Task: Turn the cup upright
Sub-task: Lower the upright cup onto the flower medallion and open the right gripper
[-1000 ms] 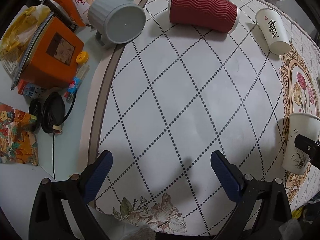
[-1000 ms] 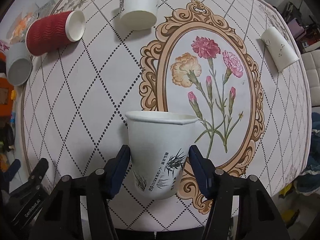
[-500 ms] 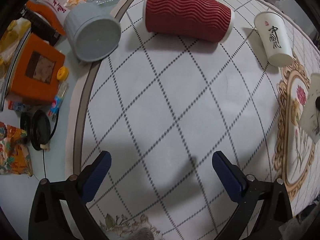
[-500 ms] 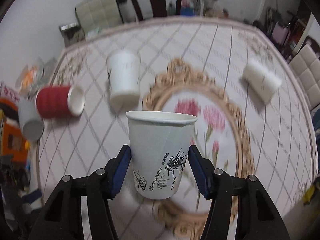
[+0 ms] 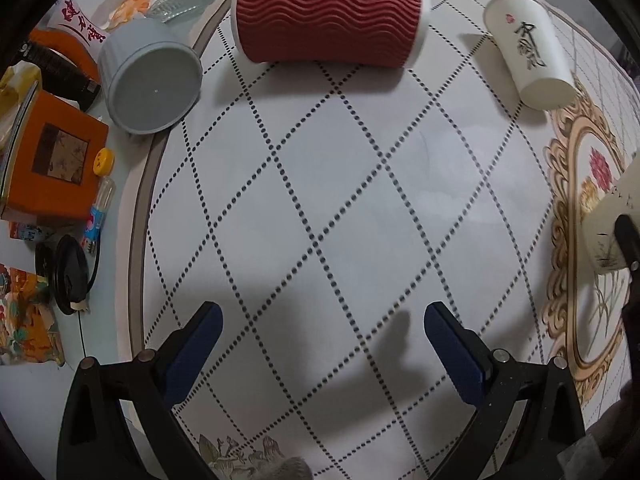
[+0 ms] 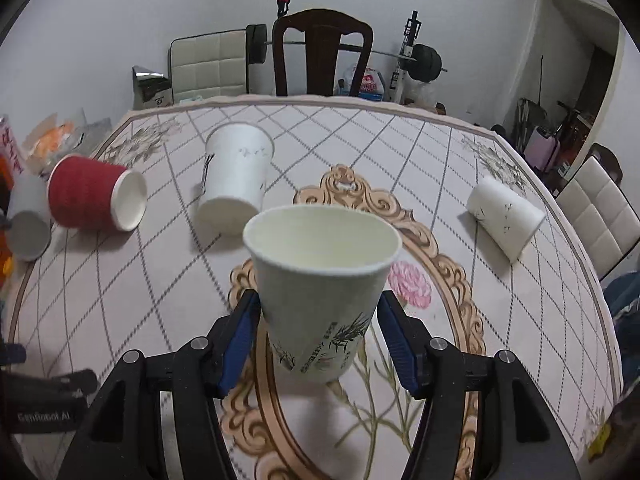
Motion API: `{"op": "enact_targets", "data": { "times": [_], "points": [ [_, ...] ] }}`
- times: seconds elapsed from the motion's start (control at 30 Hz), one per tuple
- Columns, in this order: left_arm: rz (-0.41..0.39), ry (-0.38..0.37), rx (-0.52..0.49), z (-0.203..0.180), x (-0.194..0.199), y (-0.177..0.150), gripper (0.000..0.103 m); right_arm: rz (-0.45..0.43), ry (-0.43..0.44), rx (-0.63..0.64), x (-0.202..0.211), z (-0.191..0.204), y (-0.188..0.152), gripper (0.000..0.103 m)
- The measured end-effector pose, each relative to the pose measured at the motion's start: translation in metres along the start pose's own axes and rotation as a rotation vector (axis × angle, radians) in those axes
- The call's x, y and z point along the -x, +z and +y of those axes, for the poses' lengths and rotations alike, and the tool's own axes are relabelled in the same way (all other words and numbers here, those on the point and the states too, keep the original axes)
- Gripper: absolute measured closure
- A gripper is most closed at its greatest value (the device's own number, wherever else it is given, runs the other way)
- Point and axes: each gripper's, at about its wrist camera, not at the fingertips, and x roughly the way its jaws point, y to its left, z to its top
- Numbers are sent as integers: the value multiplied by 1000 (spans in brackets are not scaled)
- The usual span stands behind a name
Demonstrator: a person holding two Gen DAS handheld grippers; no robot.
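Jaws of the right gripper [image 6: 318,332] clamp the light, easily crushed paper cup [image 6: 320,280] low on its wall, mouth up above the counter [image 6: 500,320], while the left gripper [image 5: 318,338] hangs open, empty.

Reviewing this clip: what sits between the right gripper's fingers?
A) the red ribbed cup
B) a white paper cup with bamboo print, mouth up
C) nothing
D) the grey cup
B: the right gripper clamps the bamboo-print paper cup, its open mouth facing up.
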Motion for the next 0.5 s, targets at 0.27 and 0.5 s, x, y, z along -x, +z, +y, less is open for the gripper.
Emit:
{"op": "enact_targets", "data": {
  "times": [0.27, 0.5],
  "points": [
    [-49, 4, -50, -14, 24, -24, 0, 77, 12, -10, 11, -13, -18, 21],
    [-100, 3, -47, -24, 64, -58, 0, 107, -14, -32, 45, -36, -21, 1]
  ]
}}
